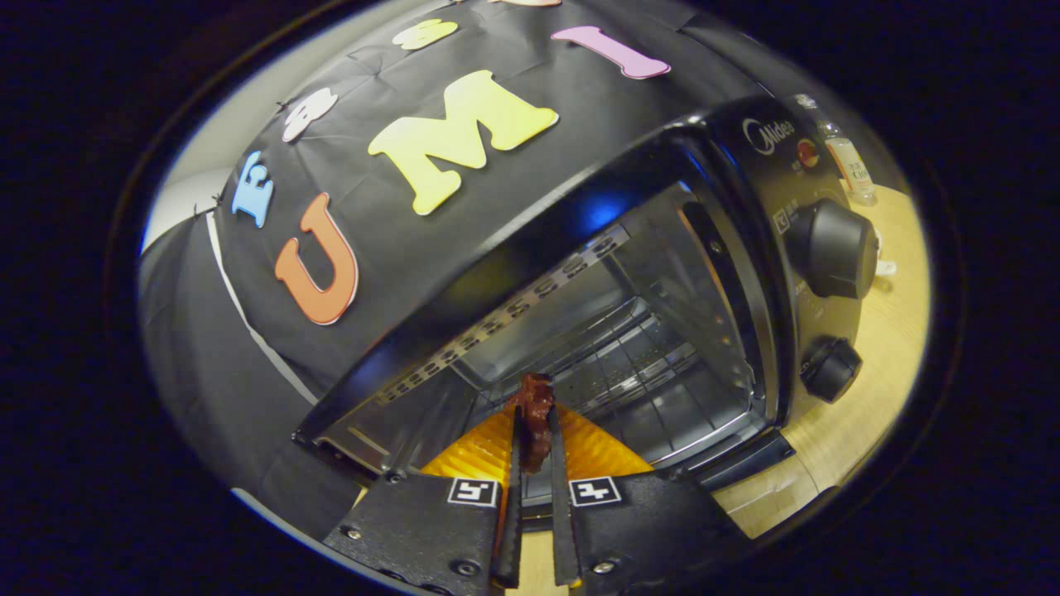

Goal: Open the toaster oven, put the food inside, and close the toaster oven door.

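Food (535, 418) sits pinched between the closed gripper (534, 430) fingers, just before the open toaster oven (745, 248).

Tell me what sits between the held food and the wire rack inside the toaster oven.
In the gripper view nothing sits between them: the tongs are shut on the food at the oven's open mouth, and the wire rack lies just beyond, bare.
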Tool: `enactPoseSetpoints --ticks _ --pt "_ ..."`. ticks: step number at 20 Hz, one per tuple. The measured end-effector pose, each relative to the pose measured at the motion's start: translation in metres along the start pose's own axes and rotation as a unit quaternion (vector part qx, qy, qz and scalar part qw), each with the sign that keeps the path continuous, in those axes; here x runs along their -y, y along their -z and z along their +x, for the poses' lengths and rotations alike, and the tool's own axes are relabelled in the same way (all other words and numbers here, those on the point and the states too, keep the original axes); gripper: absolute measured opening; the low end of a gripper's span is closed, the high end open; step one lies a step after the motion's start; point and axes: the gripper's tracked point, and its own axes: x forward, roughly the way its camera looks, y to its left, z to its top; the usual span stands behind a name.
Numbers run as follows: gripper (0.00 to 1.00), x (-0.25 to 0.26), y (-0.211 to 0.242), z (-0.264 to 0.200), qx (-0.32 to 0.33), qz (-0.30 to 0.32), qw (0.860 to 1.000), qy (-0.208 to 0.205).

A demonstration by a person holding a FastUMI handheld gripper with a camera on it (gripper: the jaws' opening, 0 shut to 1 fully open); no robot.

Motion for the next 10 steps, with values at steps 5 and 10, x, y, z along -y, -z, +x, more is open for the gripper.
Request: enactPoseSetpoints --ticks 5,10 --pt "0.25 0.0 -0.005 -0.001 -0.002 -0.022 1.0 0.019" --pt "0.33 0.005 -0.02 -0.006 0.03 -0.067 0.997 0.034"
